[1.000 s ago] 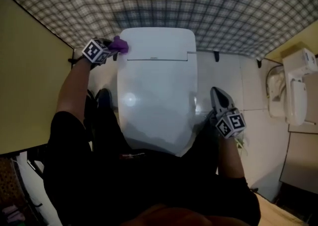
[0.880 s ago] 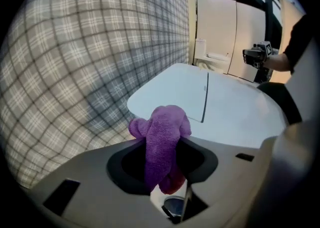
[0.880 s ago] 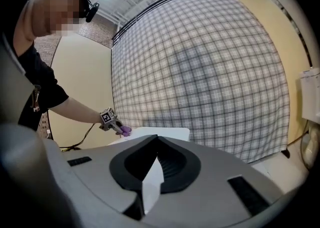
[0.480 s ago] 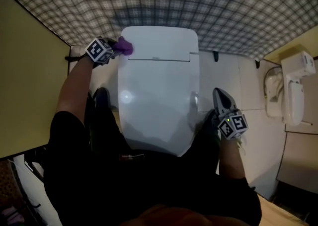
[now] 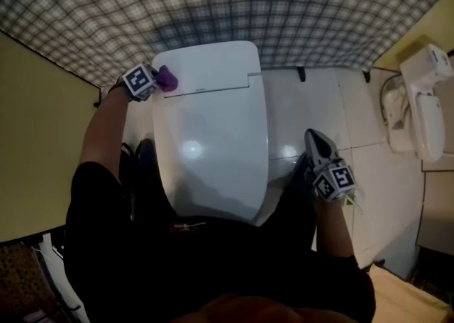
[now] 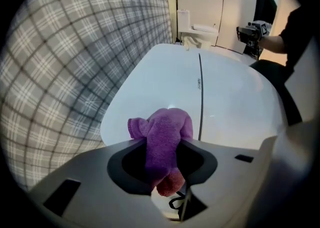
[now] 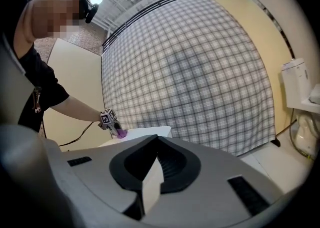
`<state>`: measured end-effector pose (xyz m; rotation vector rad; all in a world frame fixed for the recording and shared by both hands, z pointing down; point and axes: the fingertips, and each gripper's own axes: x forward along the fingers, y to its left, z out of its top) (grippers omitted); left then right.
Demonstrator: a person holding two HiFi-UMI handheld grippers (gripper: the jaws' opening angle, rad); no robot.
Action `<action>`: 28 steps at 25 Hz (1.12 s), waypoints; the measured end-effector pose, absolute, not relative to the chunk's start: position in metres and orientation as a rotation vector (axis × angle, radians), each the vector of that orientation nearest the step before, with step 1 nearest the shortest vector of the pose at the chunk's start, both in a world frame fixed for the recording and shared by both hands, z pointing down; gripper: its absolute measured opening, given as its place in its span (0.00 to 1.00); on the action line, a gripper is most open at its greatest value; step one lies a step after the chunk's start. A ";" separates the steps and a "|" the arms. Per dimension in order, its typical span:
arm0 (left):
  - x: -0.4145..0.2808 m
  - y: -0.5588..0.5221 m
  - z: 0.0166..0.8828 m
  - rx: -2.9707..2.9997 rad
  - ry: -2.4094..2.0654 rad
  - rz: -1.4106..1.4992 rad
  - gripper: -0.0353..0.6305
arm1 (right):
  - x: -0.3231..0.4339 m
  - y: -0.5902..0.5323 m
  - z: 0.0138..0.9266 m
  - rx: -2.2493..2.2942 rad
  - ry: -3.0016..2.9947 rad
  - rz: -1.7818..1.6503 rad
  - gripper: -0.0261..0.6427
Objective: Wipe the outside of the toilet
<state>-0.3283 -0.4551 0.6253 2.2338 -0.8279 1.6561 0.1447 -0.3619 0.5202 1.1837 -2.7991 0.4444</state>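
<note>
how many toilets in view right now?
2. One toilet sits directly below the person, with a purple cloth at its rear left corner. A second toilet stands at the head view's right edge. Others may lie outside the views.

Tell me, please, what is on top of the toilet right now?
A purple cloth, pinched in the left gripper, sits at the toilet's rear left corner. The patch beneath the cloth is hidden.
</note>
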 end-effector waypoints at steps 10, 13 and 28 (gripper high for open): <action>-0.166 -0.512 0.628 2.379 -0.619 1.661 0.25 | 0.222 -0.359 0.537 1.312 -2.780 0.504 0.04; -0.102 -0.535 0.625 2.439 -0.620 1.626 0.25 | 0.235 -0.357 0.544 1.318 -2.779 0.511 0.04; -0.127 -0.495 0.581 2.533 -0.797 1.351 0.25 | 0.204 -0.329 0.499 1.278 -2.771 0.405 0.04</action>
